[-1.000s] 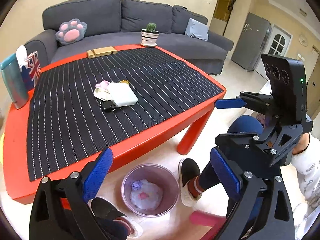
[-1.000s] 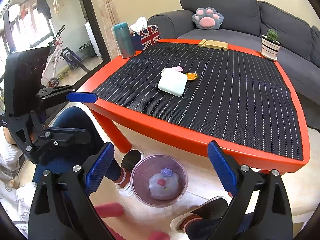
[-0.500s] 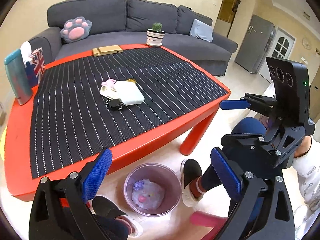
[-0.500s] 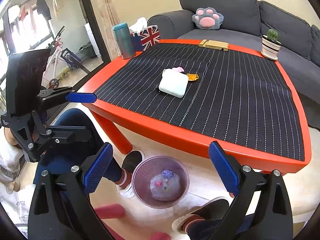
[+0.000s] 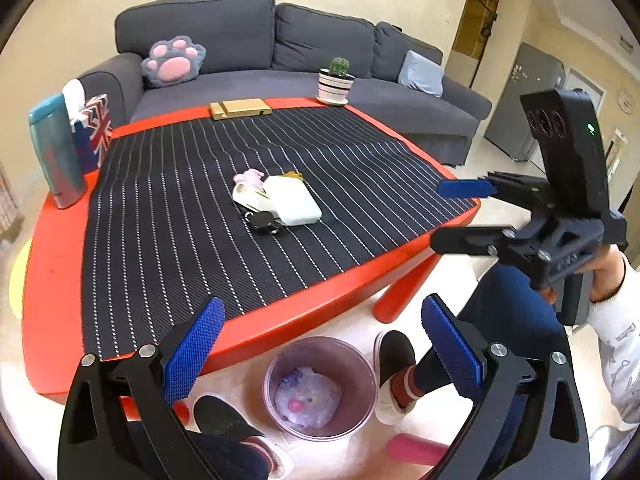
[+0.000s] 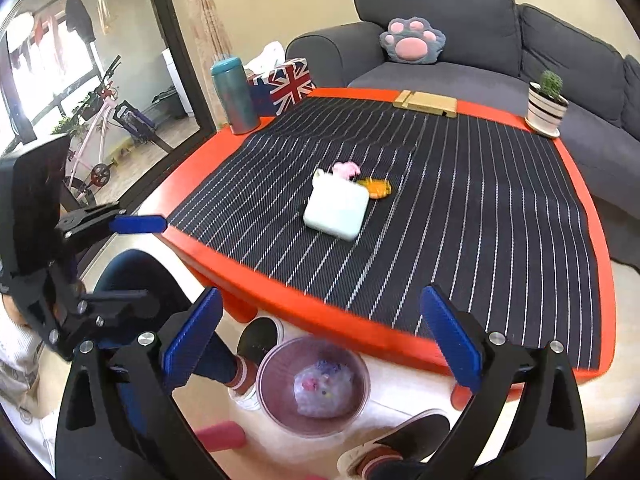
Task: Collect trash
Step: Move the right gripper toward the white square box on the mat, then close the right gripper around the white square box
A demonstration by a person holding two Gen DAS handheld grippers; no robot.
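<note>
Hovering over the floor just off the near edge of the table, both tools are sitting spread wide with nothing between the blue pads. The left tool [image 5: 320, 348] is hanging right above the trash bin [image 5: 320, 390], a clear round tub on the floor between the person's two dark shoes, so the bin is lying almost straight below the gap of the fingers. Crumpled trash [image 5: 307, 396] is already sitting inside it, whitish with pink and purple bits. From the right wrist view, the right tool [image 6: 320, 336] is looking down on the same bin [image 6: 314, 388] from the other side, again with the tub just under the gap and the wad [image 6: 322, 394] resting in its bottom.

Each tool is also showing up in the other's camera: the right one [image 5: 466, 212] is poking in from the right, fingers apart and empty, with a hand [image 5: 608, 276] in a white sleeve gripping its handle.

Further out, the red table [image 5: 52, 280] is carrying a black pinstriped mat [image 5: 160, 220]. Mid-mat, well away from both tools, a little pile is lying: a white pouch [image 5: 294, 204], black keys [image 5: 264, 222] touching its near side, a pink fuzzy thing [image 5: 250, 177] and an orange bit [image 6: 376, 189] on its far side.

At the far edge a wooden block [image 5: 240, 109] and a potted cactus [image 5: 337, 85] are standing, with a teal bottle [image 5: 56, 156] and a Union Jack box [image 5: 94, 132] at the left corner. Behind it all a grey sofa [image 5: 240, 40] is holding a paw cushion [image 5: 173, 60].
</note>
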